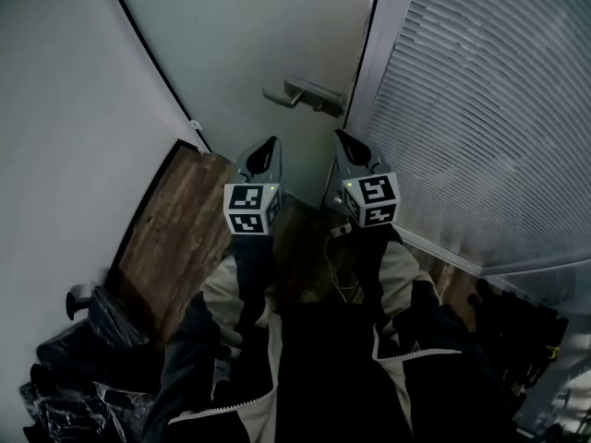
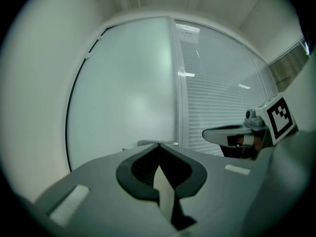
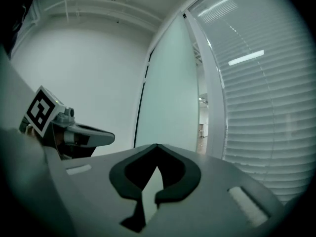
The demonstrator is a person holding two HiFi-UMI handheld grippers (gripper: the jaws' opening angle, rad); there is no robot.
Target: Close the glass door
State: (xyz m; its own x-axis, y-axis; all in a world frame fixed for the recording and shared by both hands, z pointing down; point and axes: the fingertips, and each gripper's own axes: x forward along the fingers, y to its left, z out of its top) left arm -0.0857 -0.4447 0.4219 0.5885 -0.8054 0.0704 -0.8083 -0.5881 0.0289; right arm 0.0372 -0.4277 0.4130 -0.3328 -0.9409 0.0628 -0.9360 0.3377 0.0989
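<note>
The frosted glass door (image 1: 249, 35) stands ahead, its grey lever handle (image 1: 305, 93) near the right edge. In the right gripper view a narrow gap (image 3: 202, 127) shows between the door (image 3: 168, 93) and its frame, with a corridor beyond. My left gripper (image 1: 268, 142) and right gripper (image 1: 342, 135) point level at the door, side by side just short of the handle and apart from it. Both are shut with nothing between the fingers. The left gripper view shows its own tips (image 2: 158, 145) meeting before the door (image 2: 123, 93). The right gripper's tips (image 3: 157, 145) also meet.
A glass wall with white blinds (image 1: 480, 109) runs along the right of the door. A white wall (image 1: 65, 109) closes the left side. Dark bags (image 1: 83, 367) lie on the wood floor (image 1: 185, 220) at lower left, and a white cable (image 1: 337, 266) hangs below the right gripper.
</note>
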